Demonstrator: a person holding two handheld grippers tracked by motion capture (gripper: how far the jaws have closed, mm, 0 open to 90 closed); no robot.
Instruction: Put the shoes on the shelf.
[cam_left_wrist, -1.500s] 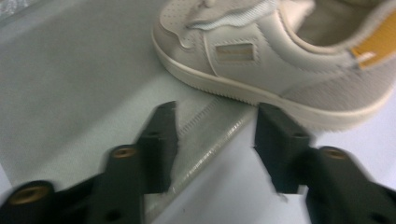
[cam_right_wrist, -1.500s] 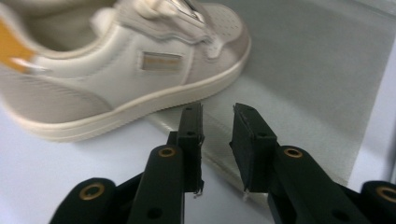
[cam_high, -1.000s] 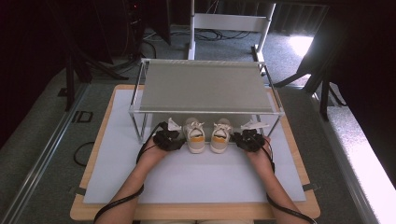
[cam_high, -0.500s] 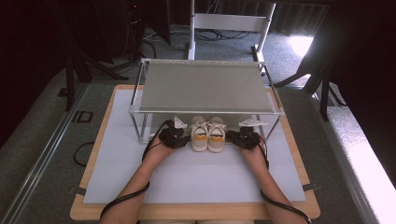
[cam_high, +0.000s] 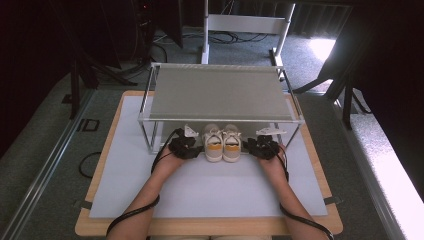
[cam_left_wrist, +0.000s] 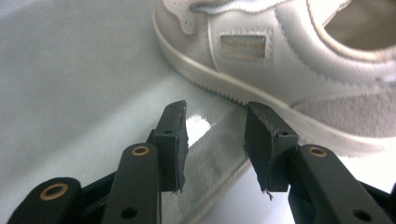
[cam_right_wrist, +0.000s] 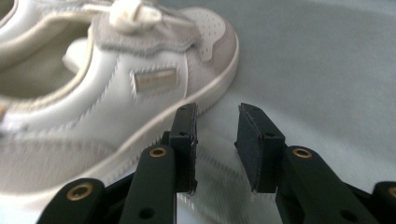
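Two small white shoes stand side by side, toes toward the rack, at the front edge of a metal shoe rack (cam_high: 220, 95). The left shoe (cam_high: 213, 143) has an orange heel patch, and the right shoe (cam_high: 231, 143) touches it. My left gripper (cam_high: 186, 148) sits just left of the pair. In the left gripper view it (cam_left_wrist: 215, 116) stands open and holds nothing, with the left shoe's (cam_left_wrist: 280, 60) sole just beyond its tips. My right gripper (cam_high: 262, 147) sits just right of the pair. It (cam_right_wrist: 215, 116) is open too, and the right shoe (cam_right_wrist: 116, 93) lies beside its left jaw.
The rack's grey shelf overhangs the shoes' toes, and its thin legs (cam_high: 150, 135) stand at the corners. A pale mat (cam_high: 215, 190) covers a wooden board (cam_high: 100, 170). Cables trail from both grippers toward the near edge. Dark stands and floor cables lie beyond the table.
The two shoes have come together from a small gap to touching. Both grippers have moved inward and slightly forward alongside them.
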